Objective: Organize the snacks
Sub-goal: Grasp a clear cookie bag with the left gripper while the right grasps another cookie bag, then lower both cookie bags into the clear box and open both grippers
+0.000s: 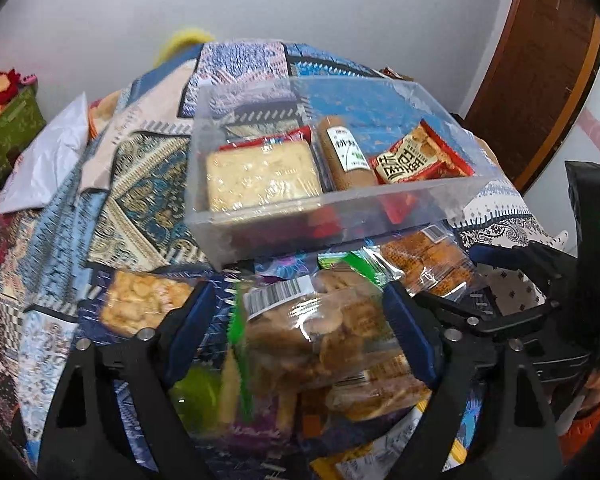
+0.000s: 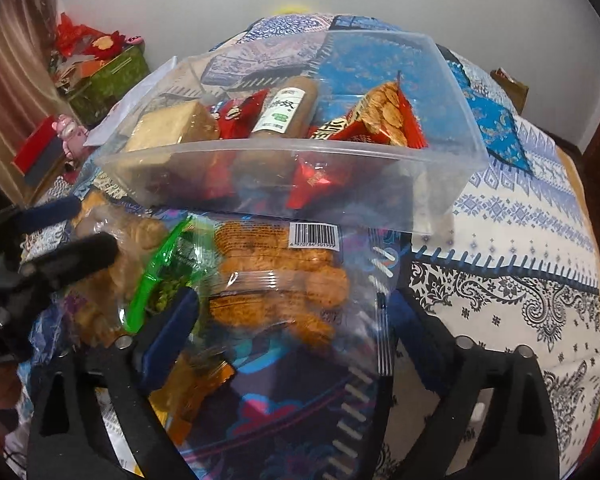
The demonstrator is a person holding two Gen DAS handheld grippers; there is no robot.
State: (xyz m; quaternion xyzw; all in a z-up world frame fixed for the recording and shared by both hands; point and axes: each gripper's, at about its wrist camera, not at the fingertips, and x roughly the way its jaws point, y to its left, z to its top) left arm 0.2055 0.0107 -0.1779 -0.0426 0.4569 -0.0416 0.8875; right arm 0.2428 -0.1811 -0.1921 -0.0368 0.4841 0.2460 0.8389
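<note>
Left gripper (image 1: pixel 300 312): fingers wide, straddling cookie bag (image 1: pixel 327 340), contact unclear (blurred). Right gripper (image 2: pixel 292 312): fingers wide around orange snack pack (image 2: pixel 284 272), not clamped. Clear bin (image 1: pixel 379 200) just beyond, part-filled. Grip mid-bag, lift over rim.

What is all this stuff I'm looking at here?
Clear plastic bin: one, see-through, on the patterned cloth.
Cracker pack: one, pale yellow, left in the bin.
Sausage: one, brown, middle of the bin.
Red snack bag: one, right in the bin.
Cookie bag: one, clear with green trim, between the left claw's fingers.
Orange snack bag: one, before the bin.
Patterned cloth: one, blue and white.
Left claw: black and blue.
Right claw: open.
</note>
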